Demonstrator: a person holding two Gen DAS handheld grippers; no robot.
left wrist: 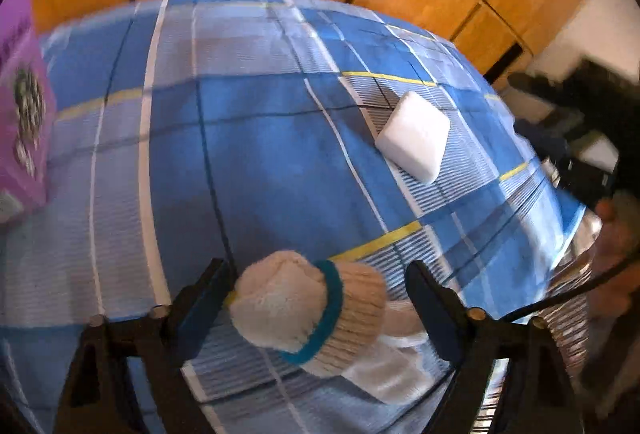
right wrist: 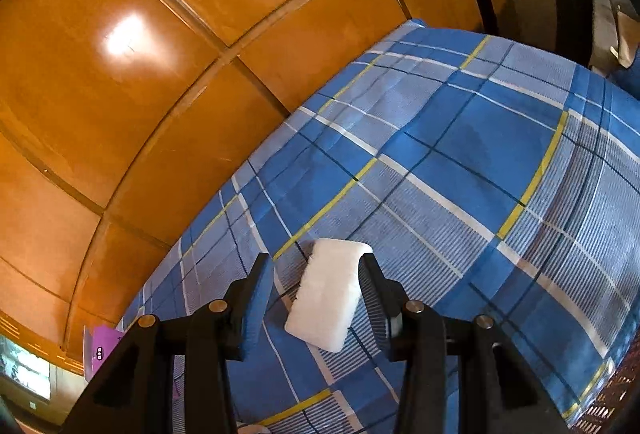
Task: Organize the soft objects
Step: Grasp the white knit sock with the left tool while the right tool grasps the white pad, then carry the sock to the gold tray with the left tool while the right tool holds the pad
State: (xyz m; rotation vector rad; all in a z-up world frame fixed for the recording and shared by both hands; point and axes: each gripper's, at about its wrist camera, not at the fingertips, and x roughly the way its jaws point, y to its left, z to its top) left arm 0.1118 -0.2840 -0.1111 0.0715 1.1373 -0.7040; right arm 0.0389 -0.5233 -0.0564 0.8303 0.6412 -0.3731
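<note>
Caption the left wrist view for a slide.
Left gripper straddling a rolled sock on a blue plaid sheet, white sponge beyond.

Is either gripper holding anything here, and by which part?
Neither: the rolled sock and white sponge lie between open fingers, ungripped.

Both claws were matte black plastic. The left claw had two flat, tapering fingers set on angular black arms with triangular cut-outs, each joint pinned by a round silver-brass bolt head. A thin black cable curved away to its right. The right claw was built the same, with matching bolt heads behind its fingers.
</note>
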